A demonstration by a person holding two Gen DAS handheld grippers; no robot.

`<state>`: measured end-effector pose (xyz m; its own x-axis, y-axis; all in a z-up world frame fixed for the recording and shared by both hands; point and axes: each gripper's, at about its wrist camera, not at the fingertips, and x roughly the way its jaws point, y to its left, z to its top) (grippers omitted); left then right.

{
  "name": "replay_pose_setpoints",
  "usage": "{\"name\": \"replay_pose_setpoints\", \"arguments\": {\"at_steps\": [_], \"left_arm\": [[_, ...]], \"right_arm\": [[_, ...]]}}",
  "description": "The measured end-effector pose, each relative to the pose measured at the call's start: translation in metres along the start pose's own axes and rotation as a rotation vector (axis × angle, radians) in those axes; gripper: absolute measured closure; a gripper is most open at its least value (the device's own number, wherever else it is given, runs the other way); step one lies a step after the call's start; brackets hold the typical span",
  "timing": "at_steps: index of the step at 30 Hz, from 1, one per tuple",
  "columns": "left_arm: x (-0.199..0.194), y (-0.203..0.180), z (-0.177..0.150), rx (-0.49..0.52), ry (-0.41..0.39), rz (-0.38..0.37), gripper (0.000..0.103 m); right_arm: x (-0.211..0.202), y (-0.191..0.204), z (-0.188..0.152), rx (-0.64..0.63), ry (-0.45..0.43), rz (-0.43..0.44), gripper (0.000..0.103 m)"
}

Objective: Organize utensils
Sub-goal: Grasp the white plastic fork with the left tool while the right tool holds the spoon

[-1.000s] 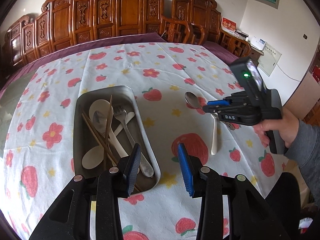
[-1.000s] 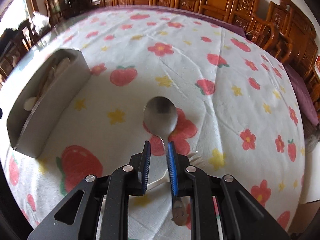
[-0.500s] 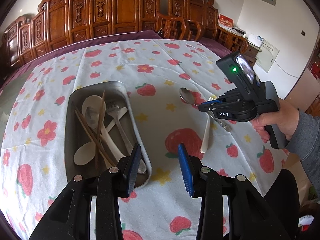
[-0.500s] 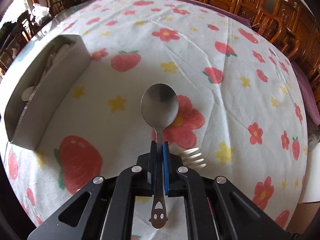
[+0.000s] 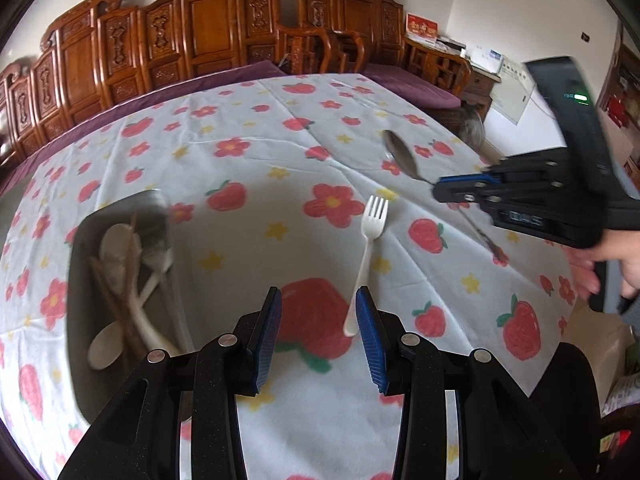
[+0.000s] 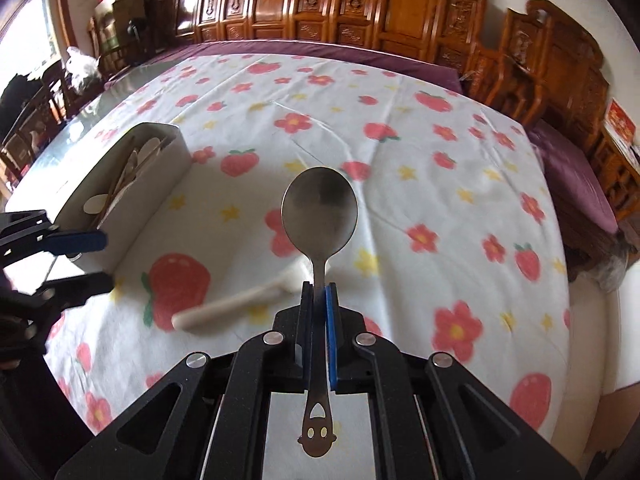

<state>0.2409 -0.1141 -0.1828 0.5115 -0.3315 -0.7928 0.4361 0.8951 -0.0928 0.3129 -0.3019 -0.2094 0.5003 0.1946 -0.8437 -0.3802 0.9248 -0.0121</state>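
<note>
**Spoon lifted, fork on the desk**

Our right gripper point(image 6: 319, 294) has its jaws clamped on the metal spoon point(image 6: 319, 216), held above the desk point(image 5: 280, 152). Our left gripper point(image 5: 319, 334) hovers with jaws apart over the white fork point(image 5: 368, 256), beside the metal tray point(image 5: 76, 280) of utensils.

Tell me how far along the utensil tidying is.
Mostly done: the metal tray already holds spoons, chopsticks and a fork. The right gripper is clamped on the metal spoon, lifted off the cloth. The white plastic fork lies loose before the open left gripper.
</note>
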Motion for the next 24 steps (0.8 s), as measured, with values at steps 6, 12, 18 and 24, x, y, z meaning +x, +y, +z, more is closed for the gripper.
{"name": "replay_pose_setpoints", "arguments": {"at_steps": [6, 12, 18, 24], "left_arm": [[0.029, -0.014, 0.007, 0.017, 0.038, 0.003, 0.067], [0.052, -0.028, 0.016, 0.043, 0.065, 0.012, 0.067], [0.079, -0.035, 0.025, 0.048, 0.104, 0.004, 0.067], [0.099, -0.044, 0.032, 0.061, 0.13, 0.0, 0.067]], "right_arm": [[-0.007, -0.024, -0.034, 0.054, 0.004, -0.008, 0.096], [-0.007, -0.038, -0.063, 0.094, 0.01, -0.013, 0.096], [0.0, -0.043, -0.086, 0.141, 0.021, -0.001, 0.096], [0.001, -0.047, -0.092, 0.171, 0.014, 0.005, 0.096]]}}
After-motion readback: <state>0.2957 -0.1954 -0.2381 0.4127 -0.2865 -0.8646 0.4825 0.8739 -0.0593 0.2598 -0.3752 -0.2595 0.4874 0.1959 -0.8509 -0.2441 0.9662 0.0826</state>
